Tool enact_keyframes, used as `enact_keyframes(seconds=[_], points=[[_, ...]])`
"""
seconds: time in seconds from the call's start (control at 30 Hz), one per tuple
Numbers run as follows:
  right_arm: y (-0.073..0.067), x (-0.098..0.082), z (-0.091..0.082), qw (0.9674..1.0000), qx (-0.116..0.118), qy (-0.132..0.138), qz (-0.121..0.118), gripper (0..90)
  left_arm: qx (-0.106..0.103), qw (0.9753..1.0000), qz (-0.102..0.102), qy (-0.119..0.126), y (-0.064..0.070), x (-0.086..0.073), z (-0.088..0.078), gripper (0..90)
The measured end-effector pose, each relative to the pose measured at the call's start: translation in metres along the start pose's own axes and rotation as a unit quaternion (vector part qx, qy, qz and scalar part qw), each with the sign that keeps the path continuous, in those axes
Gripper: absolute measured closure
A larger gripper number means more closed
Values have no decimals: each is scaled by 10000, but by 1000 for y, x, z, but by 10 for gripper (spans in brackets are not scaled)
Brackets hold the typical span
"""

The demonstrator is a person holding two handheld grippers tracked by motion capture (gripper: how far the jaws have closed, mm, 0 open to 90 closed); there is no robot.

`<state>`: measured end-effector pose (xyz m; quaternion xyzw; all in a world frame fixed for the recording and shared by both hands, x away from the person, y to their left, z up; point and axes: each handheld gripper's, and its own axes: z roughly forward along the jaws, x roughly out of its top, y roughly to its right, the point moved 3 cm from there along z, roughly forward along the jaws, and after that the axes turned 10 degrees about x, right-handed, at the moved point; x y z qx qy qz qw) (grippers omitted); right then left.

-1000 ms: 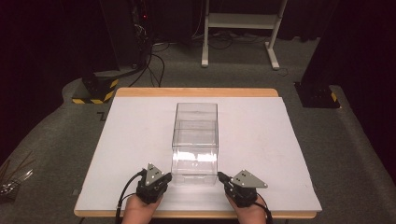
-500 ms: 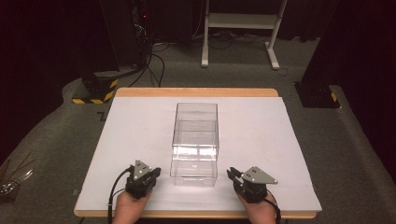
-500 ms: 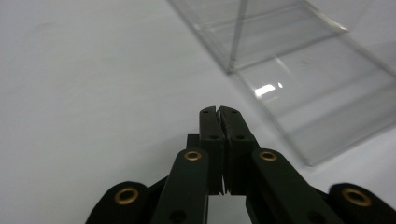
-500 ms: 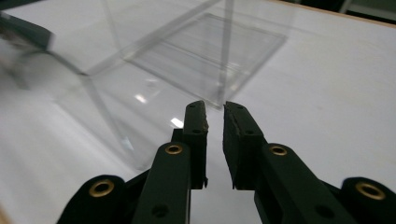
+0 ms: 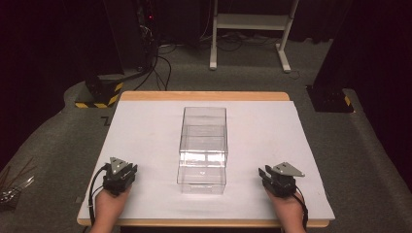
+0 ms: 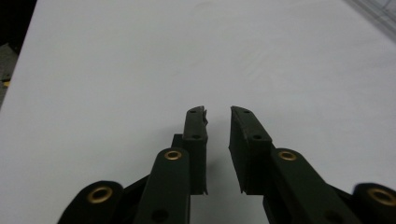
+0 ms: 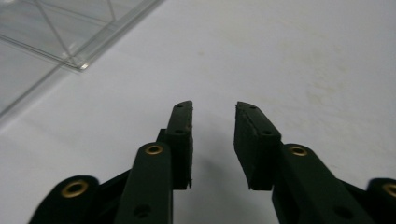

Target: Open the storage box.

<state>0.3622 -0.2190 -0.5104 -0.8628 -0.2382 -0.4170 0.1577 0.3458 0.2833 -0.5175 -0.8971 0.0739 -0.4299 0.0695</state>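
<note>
Fingers (image 6: 194, 135) of the left gripper (image 6: 218, 112) parted by a narrow gap, nothing between them, bare white sheet (image 6: 116, 70) beneath and ahead – jaws just been opening. Fingers (image 7: 181, 135) of the right gripper (image 7: 213, 105) likewise apart, a slightly wider gap, nothing held, jaws just been opening too. Both pairs low over the sheet, touching no object.

Behind the fingers in the high view, a hand (image 5: 109, 206) on the left gripper (image 5: 127, 171) and a hand (image 5: 287, 208) on the right gripper (image 5: 265, 174), both near the front edge of the table (image 5: 204, 95). A grey three-cornered plate atop each, a black cable trailing back along each wrist.

Between the two pairs of fingers, well apart from either – the clear box (image 5: 203, 148), standing upright on the sheet, long side running away from the front edge, near end roughly level with the fingertips. Off to the right of the left fingers, to the left of the right ones. A corner of the same clear box (image 7: 60, 32) up and left of the right fingers in the right gripper view.

Beyond the box, more white sheet, then the wooden far edge of the table. Farther off, grey carpet (image 5: 369, 145), a white frame (image 5: 250, 22) and dark stands with cables.
</note>
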Motion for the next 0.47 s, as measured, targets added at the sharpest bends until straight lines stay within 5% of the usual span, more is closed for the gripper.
enact_keyframes(seconds=[0.17, 0.3, 0.47], points=[[13, -9, 4, 9989, -185, -366, 248, 507, 107, 9998, -152, -65, -5, -6, 8, 544], [16, -10, 5, 9985, -141, -379, 367, 483, 92, 9990, -421, -110, -9, -7, 10, 489], [15, -10, 5, 9987, -176, -380, 306, 477, 105, 9990, -418, -113, -8, -7, 9, 481]])
